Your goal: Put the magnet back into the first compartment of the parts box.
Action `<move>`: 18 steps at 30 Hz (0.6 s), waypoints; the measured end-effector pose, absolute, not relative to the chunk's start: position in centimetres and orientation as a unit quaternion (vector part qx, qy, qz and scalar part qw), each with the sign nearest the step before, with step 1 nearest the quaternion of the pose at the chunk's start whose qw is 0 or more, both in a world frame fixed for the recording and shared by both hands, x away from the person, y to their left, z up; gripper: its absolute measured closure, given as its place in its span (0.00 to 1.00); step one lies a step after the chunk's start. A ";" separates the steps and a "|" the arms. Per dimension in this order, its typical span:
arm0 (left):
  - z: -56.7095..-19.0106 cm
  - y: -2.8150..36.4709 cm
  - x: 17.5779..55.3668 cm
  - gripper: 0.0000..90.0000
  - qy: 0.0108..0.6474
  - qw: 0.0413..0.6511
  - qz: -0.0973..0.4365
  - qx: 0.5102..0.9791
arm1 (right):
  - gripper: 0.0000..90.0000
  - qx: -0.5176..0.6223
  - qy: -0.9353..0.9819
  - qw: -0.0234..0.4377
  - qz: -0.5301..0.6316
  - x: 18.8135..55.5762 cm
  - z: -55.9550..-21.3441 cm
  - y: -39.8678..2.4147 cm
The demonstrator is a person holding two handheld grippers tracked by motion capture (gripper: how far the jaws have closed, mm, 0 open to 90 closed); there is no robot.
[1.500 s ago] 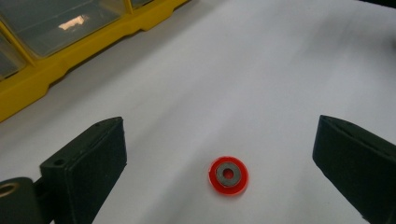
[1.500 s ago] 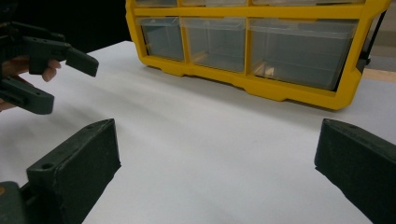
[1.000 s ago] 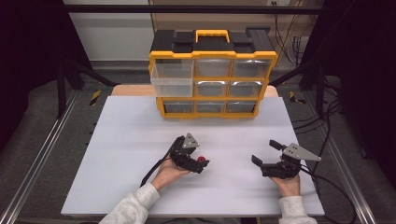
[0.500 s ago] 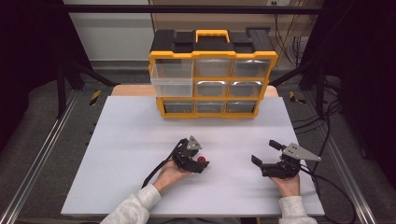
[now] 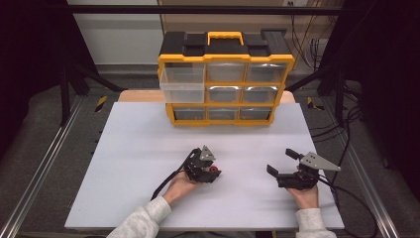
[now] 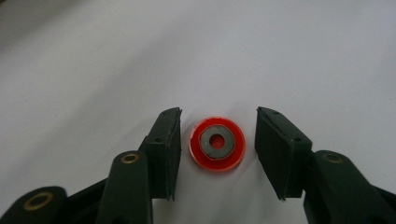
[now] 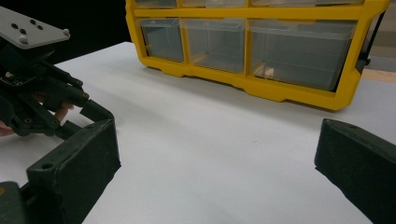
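Observation:
A small red disc (image 6: 217,154) with a grey ring in its middle lies flat on the white table (image 5: 143,148). My left gripper (image 6: 218,140) straddles it. Its jaws have just been closing, and a thin gap is left between each pad and the disc. In the high view the left gripper (image 5: 208,167) sits at the table's front middle with the red disc (image 5: 214,169) at its tip. My right gripper (image 5: 281,161) rests to the right of it, held open wide with nothing between its jaws, and its own view shows the right gripper (image 7: 215,168) over bare table.
A yellow and black drawer organiser (image 5: 225,116) stands at the back of the table, its clear left middle drawer (image 5: 182,90) pulled out. In the right gripper view the organiser (image 7: 280,91) is ahead and the left gripper (image 7: 37,93) is at the left. Cables trail off the right edge.
The left gripper's jaws have narrowed around the red disc. Both hands have stayed in place, and the right gripper is unchanged.

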State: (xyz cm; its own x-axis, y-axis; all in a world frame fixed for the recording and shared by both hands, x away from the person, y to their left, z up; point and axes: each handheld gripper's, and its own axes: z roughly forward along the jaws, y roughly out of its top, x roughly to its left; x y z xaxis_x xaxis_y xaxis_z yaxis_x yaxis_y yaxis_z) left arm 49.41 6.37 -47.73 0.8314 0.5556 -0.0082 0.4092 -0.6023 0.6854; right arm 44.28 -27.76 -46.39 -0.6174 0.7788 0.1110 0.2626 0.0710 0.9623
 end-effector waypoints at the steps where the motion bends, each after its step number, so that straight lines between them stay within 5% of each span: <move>1: -47.7 6.4 49.4 0.58 0.271 0.354 0.103 0.889 | 0.00 0.374 0.696 0.227 0.569 44.3 -46.4 -27.8; 18: -47.7 6.2 49.5 0.68 0.274 0.347 0.104 0.891 | 0.00 0.374 0.696 0.227 0.569 44.3 -46.4 -27.7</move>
State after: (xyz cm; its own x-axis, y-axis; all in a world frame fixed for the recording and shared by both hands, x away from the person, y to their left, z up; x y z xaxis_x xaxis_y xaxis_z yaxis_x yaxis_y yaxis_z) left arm 49.52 6.21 -47.74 0.8279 0.5609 -0.0045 0.4160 -0.6087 0.6755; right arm 44.30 -27.74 -46.40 -0.6171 0.7791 0.1104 0.2627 0.0717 0.9622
